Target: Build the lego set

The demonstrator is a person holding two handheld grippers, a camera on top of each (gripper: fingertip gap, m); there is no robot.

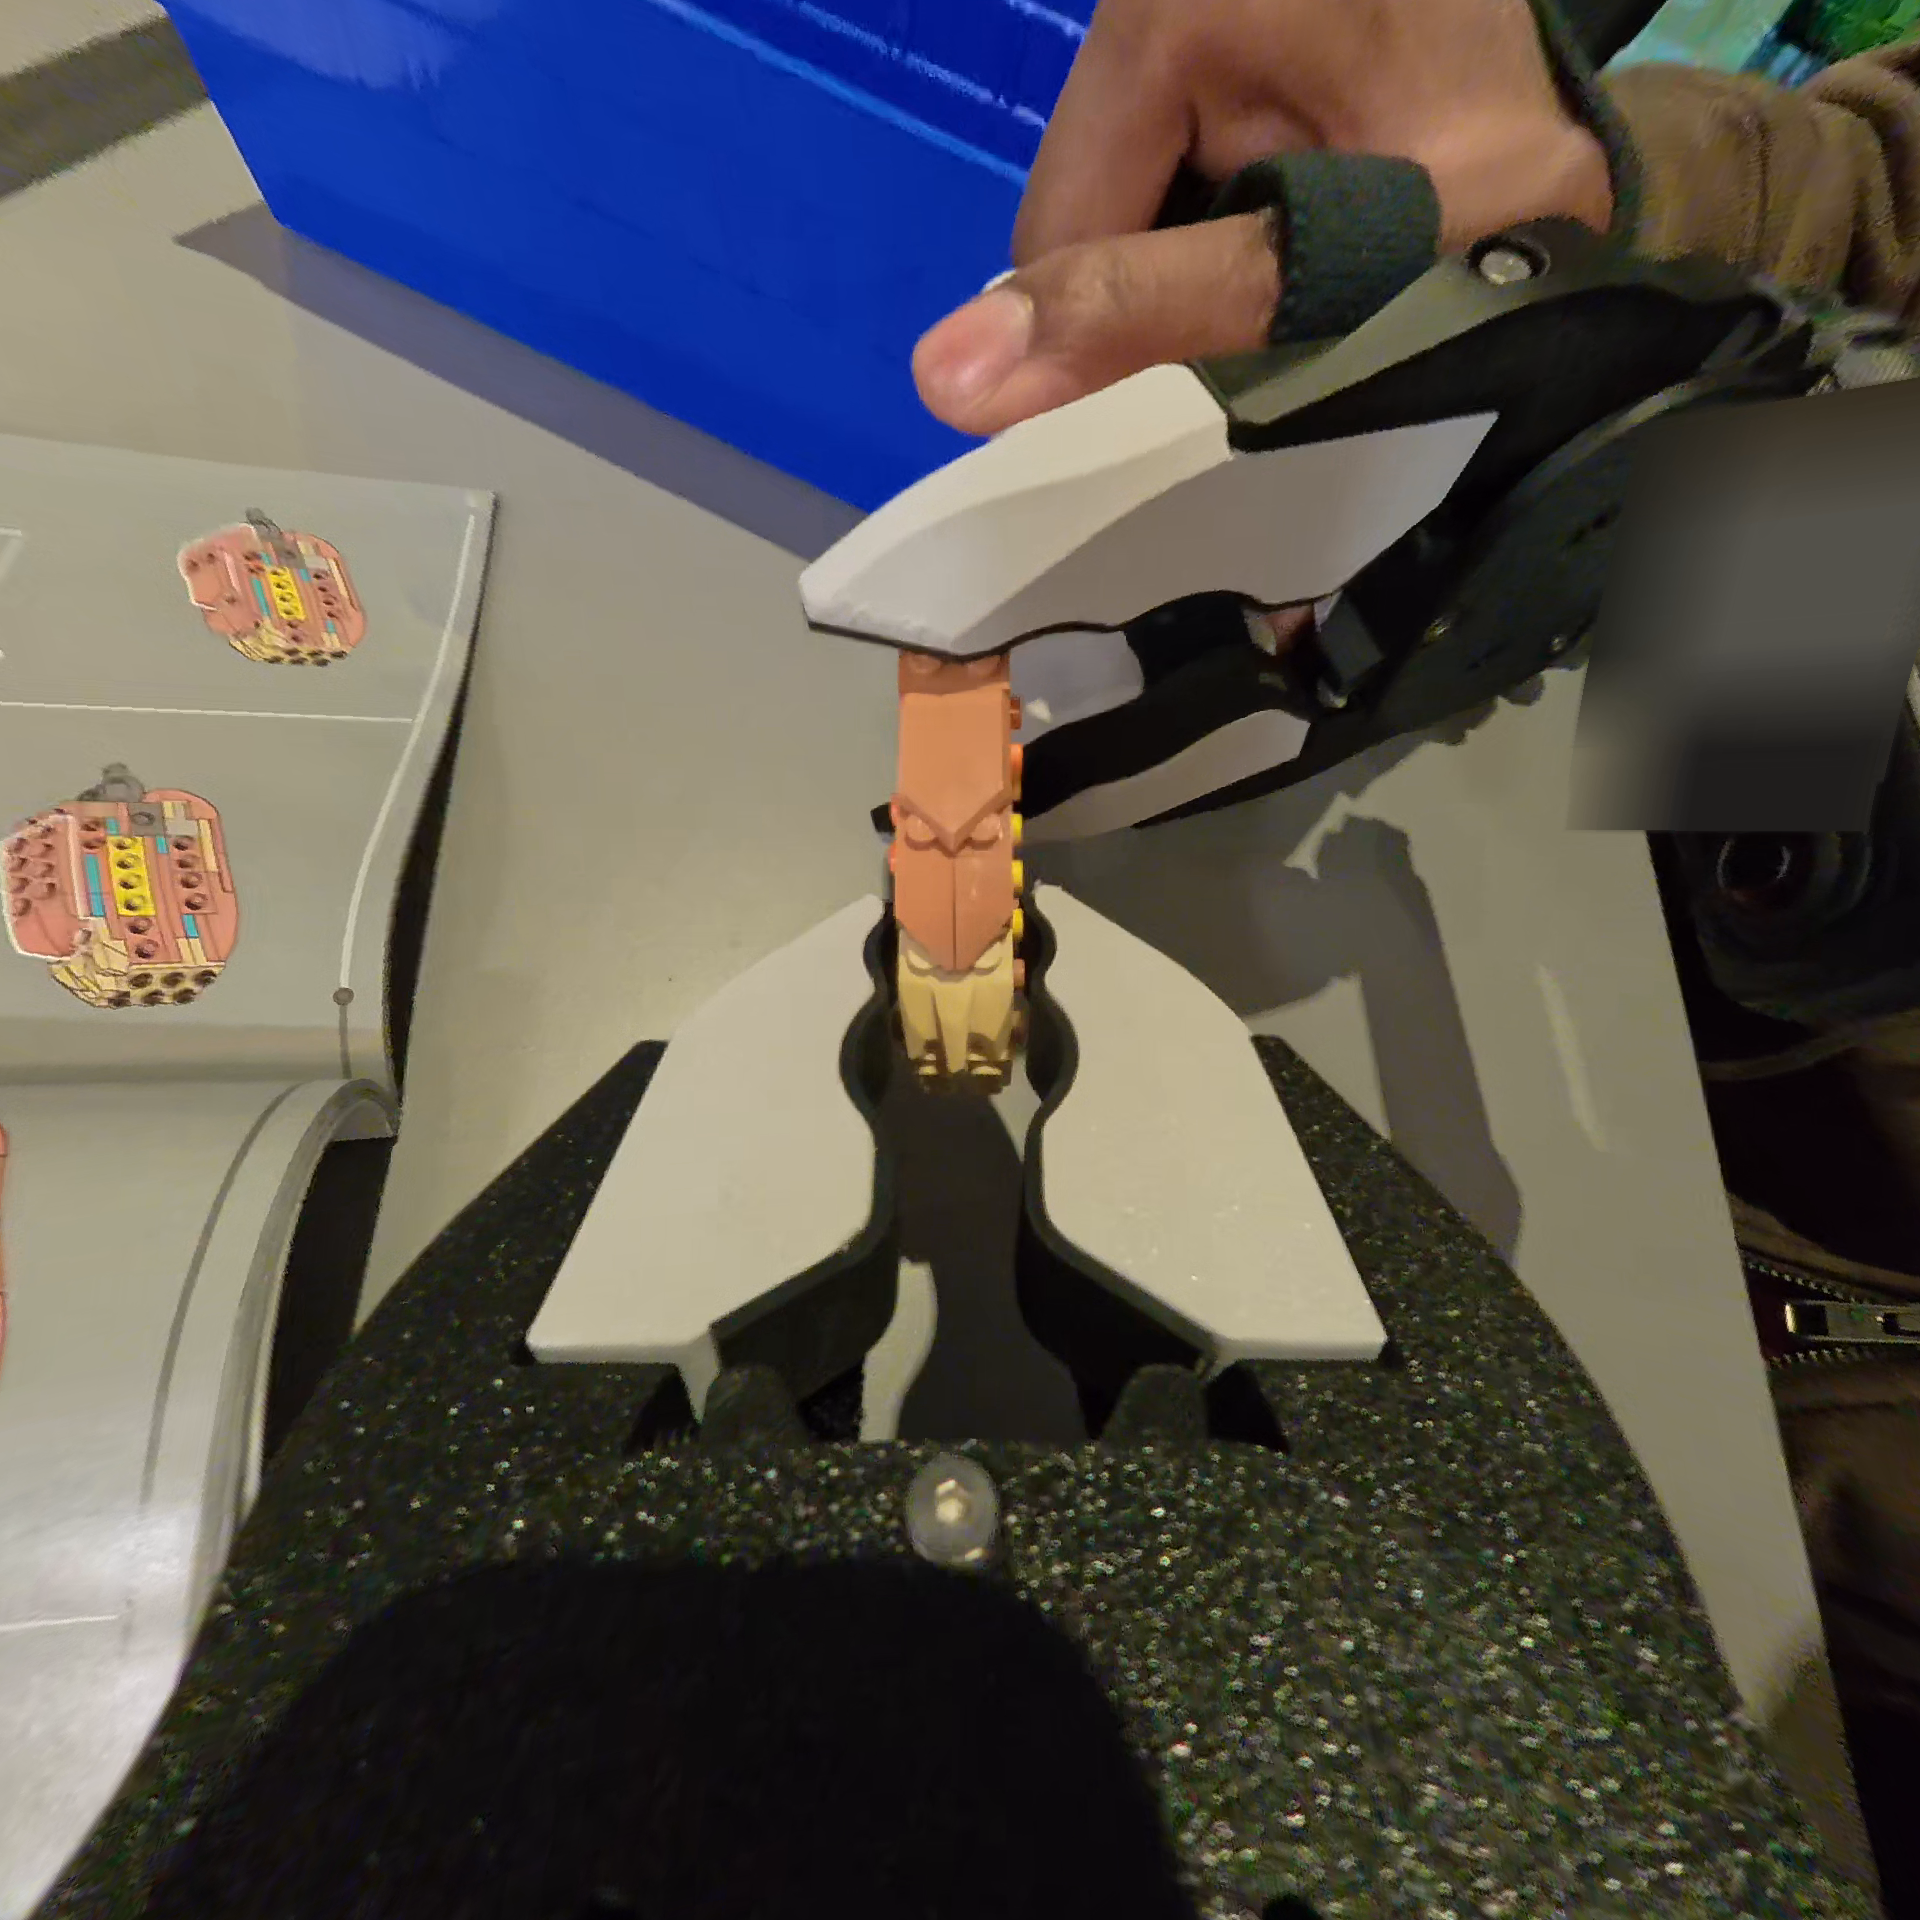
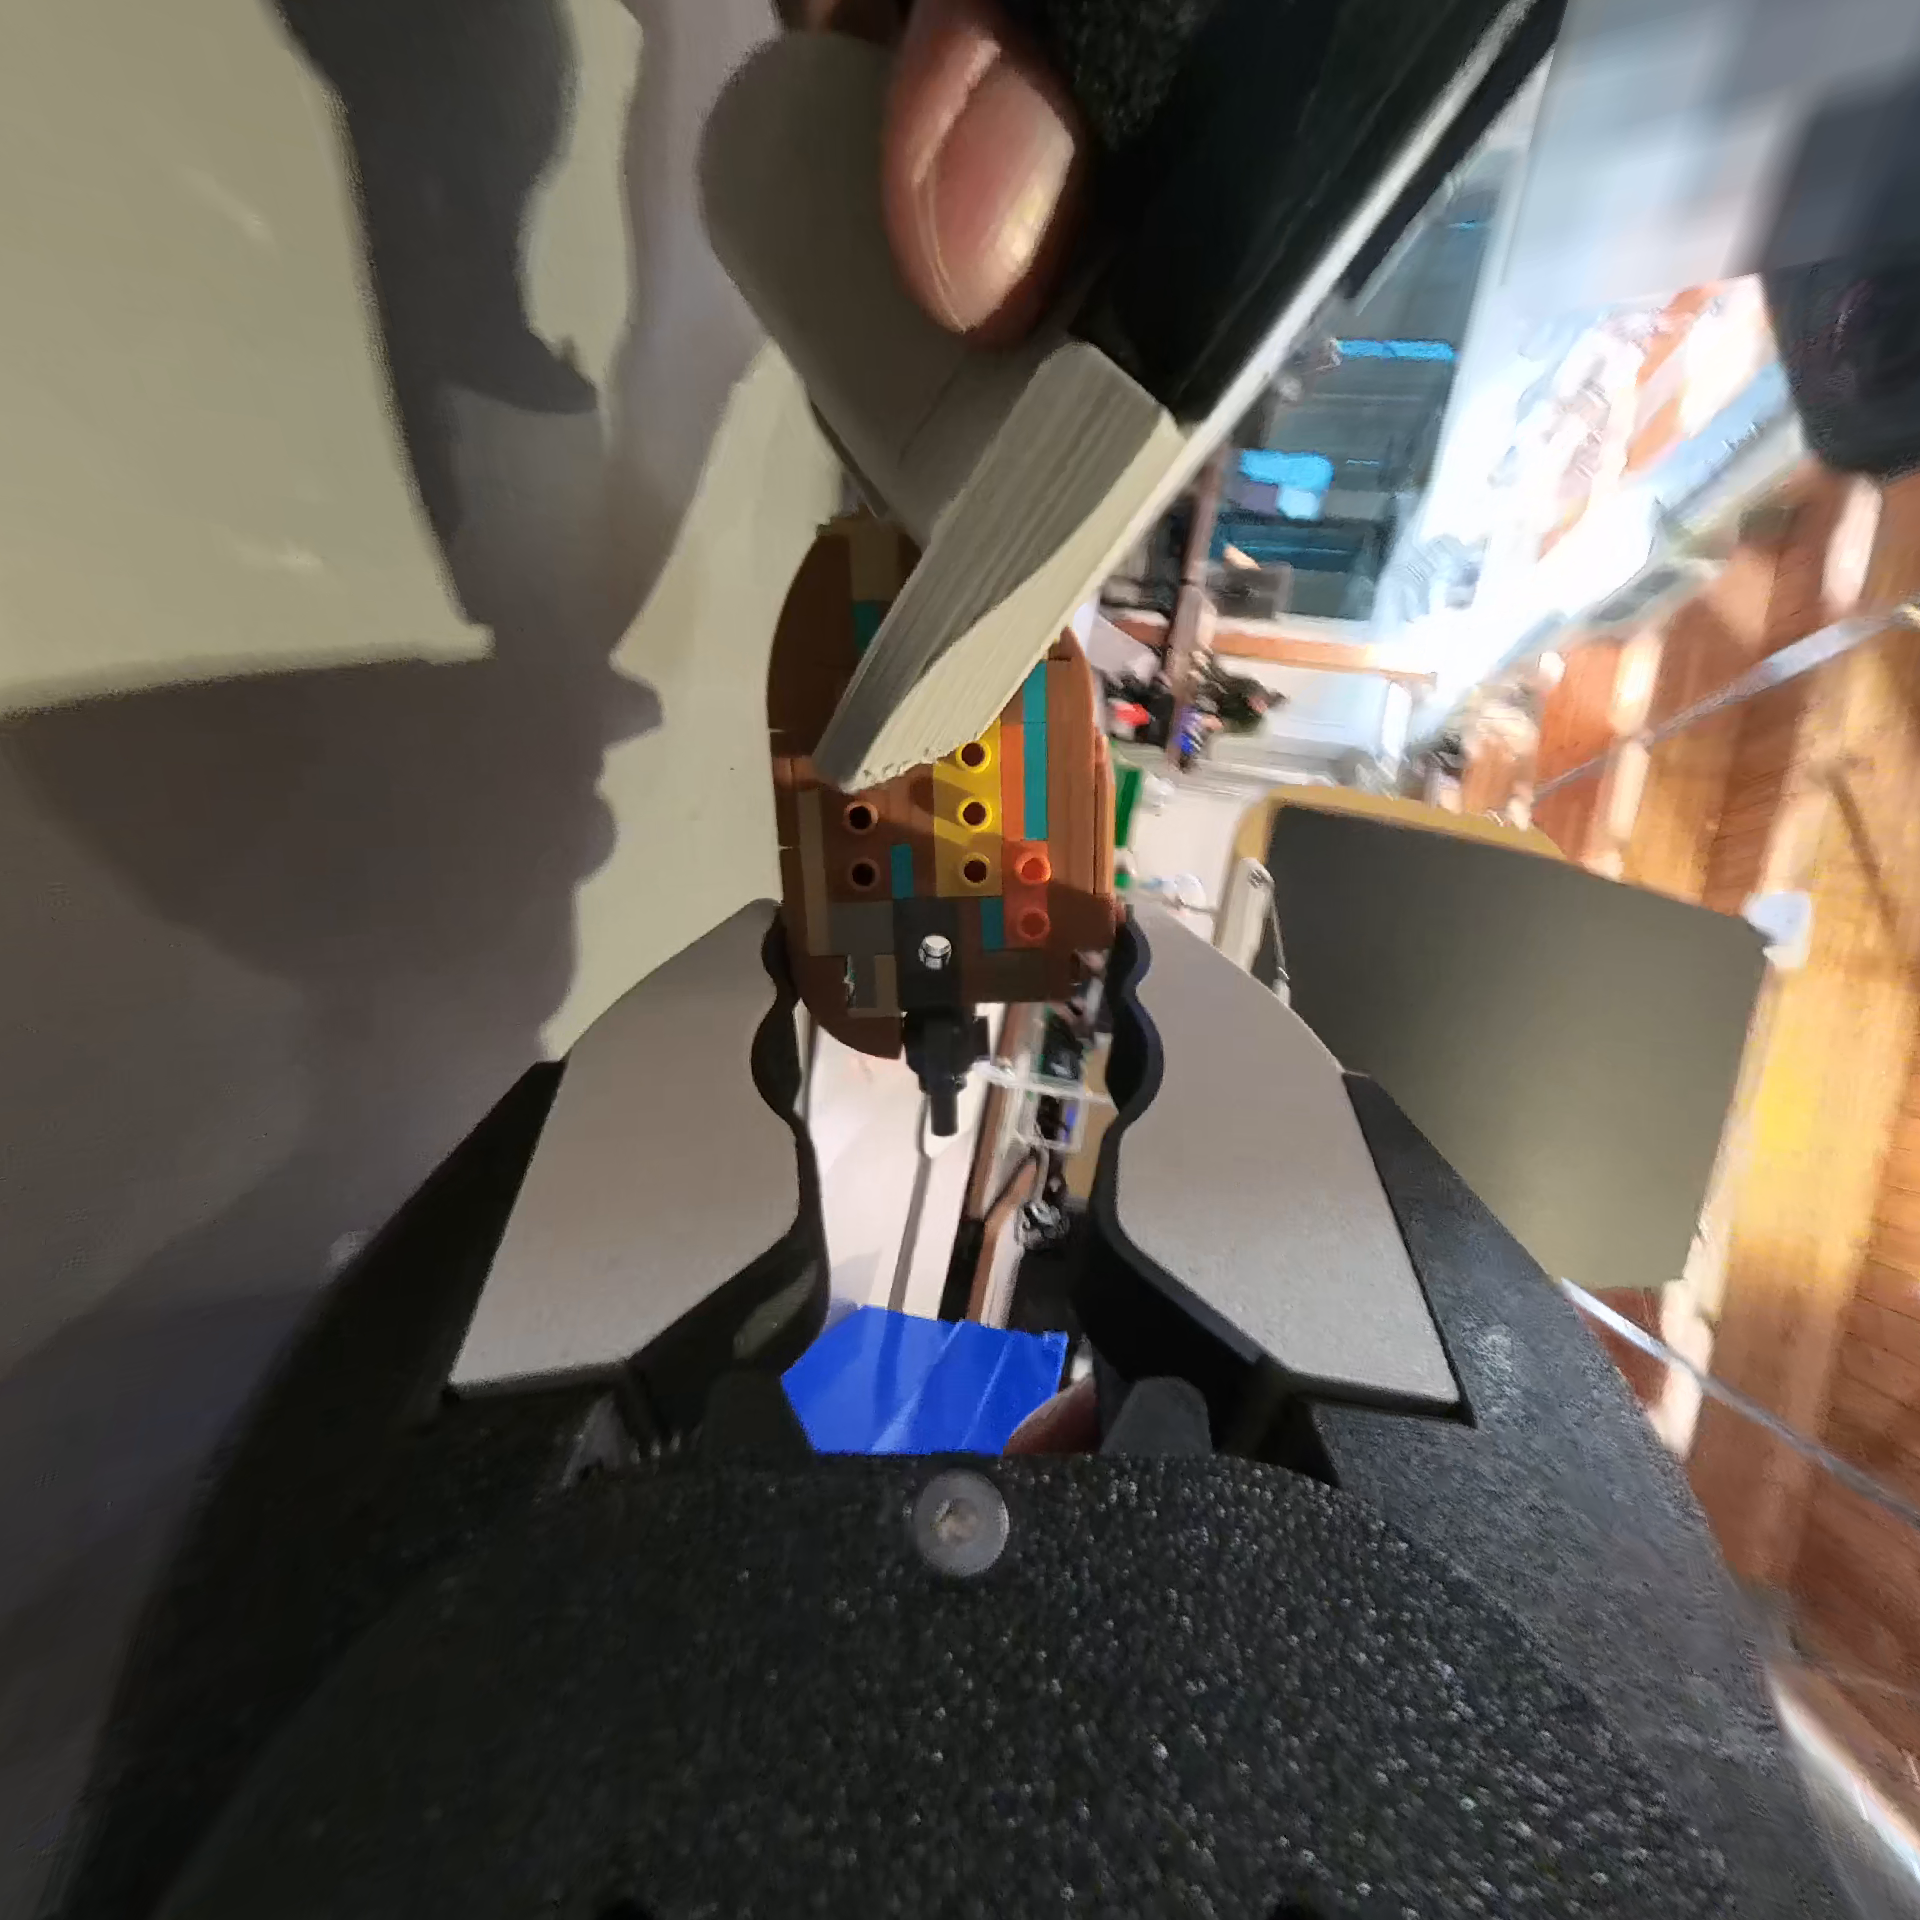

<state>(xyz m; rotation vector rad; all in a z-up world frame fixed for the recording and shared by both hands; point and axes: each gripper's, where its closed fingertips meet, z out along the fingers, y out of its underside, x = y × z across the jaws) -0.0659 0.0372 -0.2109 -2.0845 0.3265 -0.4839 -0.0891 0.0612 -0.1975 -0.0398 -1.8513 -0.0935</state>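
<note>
Both tongs clamp one flat salmon-and-tan brick-built lego model (image 1: 954,883) in the air.

The left gripper (image 1: 951,997) pinches its tan end; the right gripper (image 2: 948,971) nips its side edges. Below lies bare grey tabletop (image 1: 644,748), with an open instruction booklet (image 1: 208,769) left and a blue plastic bin (image 1: 623,208) beyond.

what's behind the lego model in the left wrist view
Behind the lego model lie grey table and a blue bin. The right gripper covers its top end.
</note>
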